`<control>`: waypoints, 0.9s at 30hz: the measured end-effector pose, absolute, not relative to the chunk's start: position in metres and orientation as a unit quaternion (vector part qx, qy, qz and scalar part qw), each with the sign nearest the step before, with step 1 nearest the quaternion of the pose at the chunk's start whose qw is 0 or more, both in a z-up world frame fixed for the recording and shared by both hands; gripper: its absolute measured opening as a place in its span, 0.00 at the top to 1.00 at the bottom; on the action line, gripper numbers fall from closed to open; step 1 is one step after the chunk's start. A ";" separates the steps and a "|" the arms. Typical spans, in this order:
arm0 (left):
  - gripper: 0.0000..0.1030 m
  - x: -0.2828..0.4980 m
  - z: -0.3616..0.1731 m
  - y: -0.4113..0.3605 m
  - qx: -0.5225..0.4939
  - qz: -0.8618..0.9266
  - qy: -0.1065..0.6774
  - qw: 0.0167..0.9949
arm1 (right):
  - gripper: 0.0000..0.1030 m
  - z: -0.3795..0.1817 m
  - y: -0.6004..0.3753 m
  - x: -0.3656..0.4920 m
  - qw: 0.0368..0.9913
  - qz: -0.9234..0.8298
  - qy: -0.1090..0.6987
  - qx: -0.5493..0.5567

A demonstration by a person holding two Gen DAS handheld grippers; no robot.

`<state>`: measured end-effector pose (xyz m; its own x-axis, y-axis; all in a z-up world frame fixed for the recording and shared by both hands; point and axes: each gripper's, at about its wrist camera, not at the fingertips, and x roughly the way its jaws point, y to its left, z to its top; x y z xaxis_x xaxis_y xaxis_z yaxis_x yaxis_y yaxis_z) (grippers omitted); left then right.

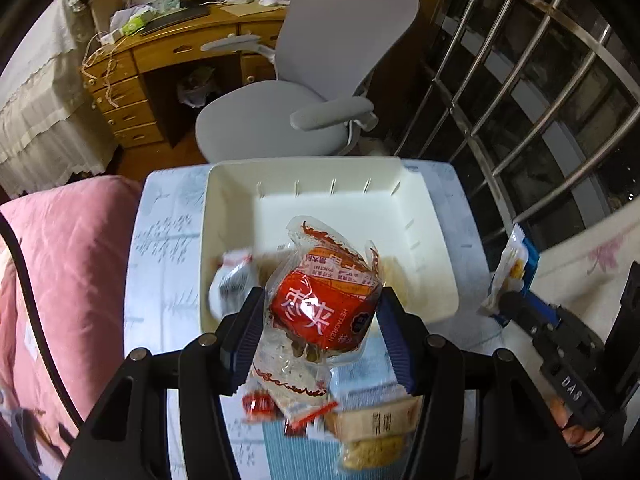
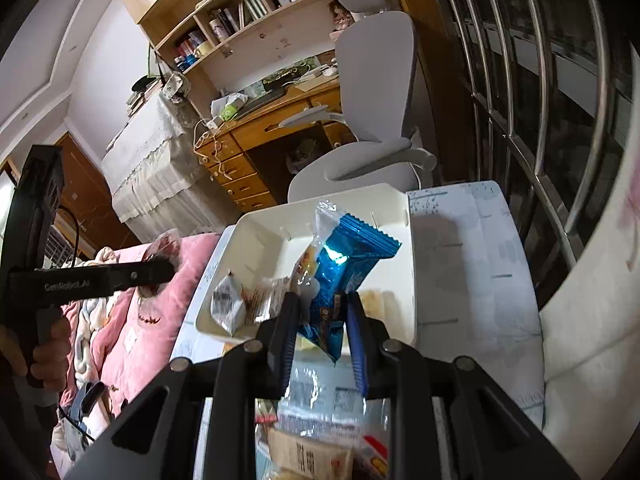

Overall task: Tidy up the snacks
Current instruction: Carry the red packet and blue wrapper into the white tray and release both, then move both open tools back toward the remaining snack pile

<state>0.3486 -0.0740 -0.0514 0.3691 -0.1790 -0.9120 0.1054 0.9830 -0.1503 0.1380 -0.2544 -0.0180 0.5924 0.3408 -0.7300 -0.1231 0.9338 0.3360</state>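
The left gripper [image 1: 322,312] was clamped on a glossy red snack packet [image 1: 324,312] with crinkled clear edges, held above the near rim of a white rectangular plastic bin [image 1: 240,196]. The right gripper [image 2: 320,316] pinched a shiny blue foil packet [image 2: 344,256] with a serrated end, raised over the same bin. A silver-grey wrapped snack [image 2: 226,304] lay in the bin's near corner. More crinkly packets [image 1: 368,420] were heaped on the pale printed tablecloth [image 1: 160,264] below the ribbed blue pads [image 1: 394,340].
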 end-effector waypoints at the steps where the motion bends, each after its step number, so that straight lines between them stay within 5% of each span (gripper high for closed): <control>1: 0.47 0.355 -0.052 -0.076 -0.030 -0.093 0.552 0.828 | 0.77 -0.019 -0.253 0.139 0.884 0.129 0.432 0.126; 7: 0.44 0.383 -0.065 -0.082 -0.024 -0.121 0.546 0.828 | 0.76 -0.029 -0.245 0.154 0.884 0.118 0.433 0.131; 9: 0.29 0.385 -0.072 -0.087 -0.009 -0.131 0.554 0.822 | 0.75 -0.034 -0.244 0.157 0.882 0.118 0.435 0.138; 14: 0.24 0.381 -0.081 -0.088 -0.001 -0.141 0.560 0.816 | 0.73 -0.050 -0.242 0.155 0.872 0.111 0.453 0.147; 27: 0.23 0.335 -0.059 -0.074 -0.008 -0.119 0.547 0.829 | 0.73 -0.042 -0.245 0.120 0.869 0.108 0.455 0.161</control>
